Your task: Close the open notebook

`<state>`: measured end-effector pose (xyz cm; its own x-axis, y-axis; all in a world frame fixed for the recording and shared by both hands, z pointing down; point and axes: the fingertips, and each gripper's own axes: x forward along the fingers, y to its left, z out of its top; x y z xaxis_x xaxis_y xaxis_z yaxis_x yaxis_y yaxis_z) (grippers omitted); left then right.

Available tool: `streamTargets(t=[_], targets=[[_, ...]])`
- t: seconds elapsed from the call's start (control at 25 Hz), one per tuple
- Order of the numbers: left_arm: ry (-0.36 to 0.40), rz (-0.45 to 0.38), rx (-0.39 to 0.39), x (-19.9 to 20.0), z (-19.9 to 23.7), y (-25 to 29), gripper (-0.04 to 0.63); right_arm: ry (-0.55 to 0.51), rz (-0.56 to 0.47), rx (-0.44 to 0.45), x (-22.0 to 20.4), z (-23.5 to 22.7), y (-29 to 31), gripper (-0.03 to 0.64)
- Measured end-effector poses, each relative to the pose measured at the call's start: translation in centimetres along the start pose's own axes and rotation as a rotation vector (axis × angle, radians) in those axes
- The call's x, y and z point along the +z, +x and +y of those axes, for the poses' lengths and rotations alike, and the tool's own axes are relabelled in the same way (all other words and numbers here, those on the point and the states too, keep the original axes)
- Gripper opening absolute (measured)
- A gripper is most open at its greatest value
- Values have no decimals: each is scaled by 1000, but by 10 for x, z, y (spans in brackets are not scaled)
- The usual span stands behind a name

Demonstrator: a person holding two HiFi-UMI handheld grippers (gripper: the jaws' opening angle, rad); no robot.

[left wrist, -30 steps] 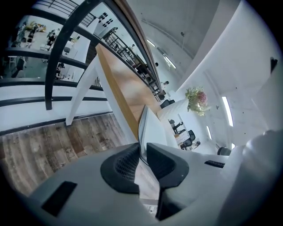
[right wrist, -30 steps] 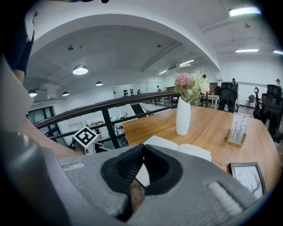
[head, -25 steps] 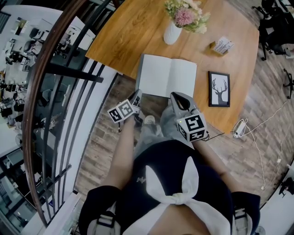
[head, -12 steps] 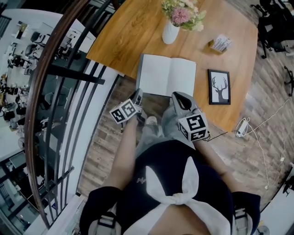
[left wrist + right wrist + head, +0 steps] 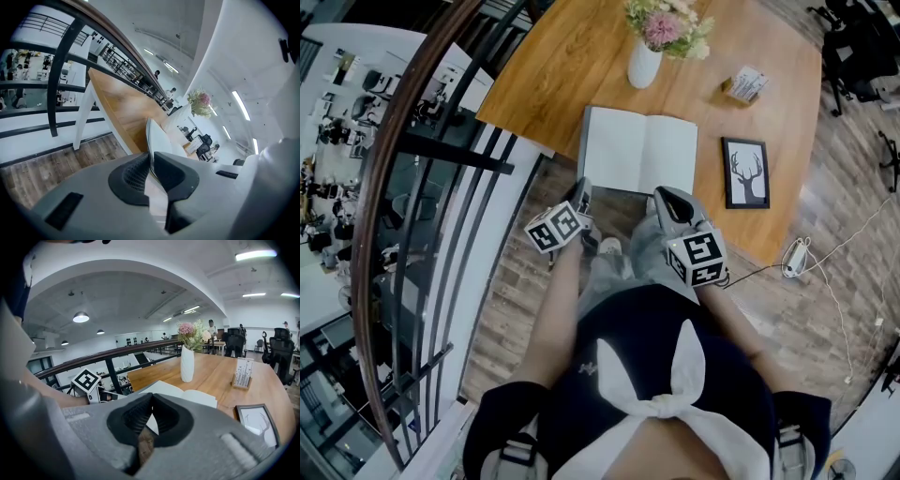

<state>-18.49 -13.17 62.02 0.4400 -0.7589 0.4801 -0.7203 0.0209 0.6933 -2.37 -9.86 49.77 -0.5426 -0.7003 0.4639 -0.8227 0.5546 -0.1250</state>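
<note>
Table (image 5: 562, 66): the head view shows the notebook (image 5: 639, 155) open at the near edge. Only the left gripper view shows the left gripper (image 5: 151, 157) clamped on the notebook's left edge. Right gripper view: right gripper (image 5: 152, 397) closed and empty.

Left gripper (image 5: 581, 190) on an outstretched bare forearm (image 5: 551, 314), pointing forward and somewhat down, jaws pinched onto the near left edge of the notebook (image 5: 619, 150); right gripper (image 5: 664, 197) alongside, likewise angled, jaws closed together, holding nothing
</note>
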Motion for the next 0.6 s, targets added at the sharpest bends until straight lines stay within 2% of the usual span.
streamTargets(t=[0.24, 0.6], targets=[[57, -28, -7, 2, -13, -4, 46, 3, -10, -12, 0, -1, -6, -3], [101, -50, -20, 7, -32, -9, 43, 14, -25, -31, 1, -6, -15, -3]])
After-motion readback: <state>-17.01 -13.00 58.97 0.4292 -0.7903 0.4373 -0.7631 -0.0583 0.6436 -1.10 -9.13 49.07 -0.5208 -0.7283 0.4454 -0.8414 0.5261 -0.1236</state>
